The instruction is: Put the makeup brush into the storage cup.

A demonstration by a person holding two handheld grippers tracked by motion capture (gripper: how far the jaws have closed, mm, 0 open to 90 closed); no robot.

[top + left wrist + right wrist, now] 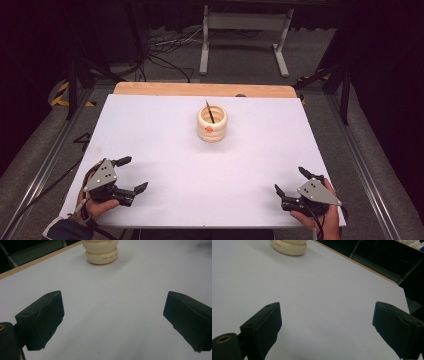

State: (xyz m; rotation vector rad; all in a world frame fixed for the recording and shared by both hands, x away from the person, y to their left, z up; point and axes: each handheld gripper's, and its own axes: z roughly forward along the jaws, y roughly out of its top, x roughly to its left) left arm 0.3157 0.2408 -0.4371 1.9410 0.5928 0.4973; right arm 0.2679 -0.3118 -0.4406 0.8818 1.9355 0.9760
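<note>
**Both grippers wait, holder ahead**

Our fingers (42, 320) are spread wide on the left gripper (129, 176) and right gripper (292, 182), empty above the desk (165, 135). The cream ribbed holder (212, 124), a dark stick (210, 112) inside, stands well ahead; we should probably approach squarely.

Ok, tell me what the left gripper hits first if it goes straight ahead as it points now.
Probably the cream holder. The left gripper, jaws open, points across bare white table towards it, with nothing between. The holder sits slightly left of centre in its view, so a near miss is possible.
</note>
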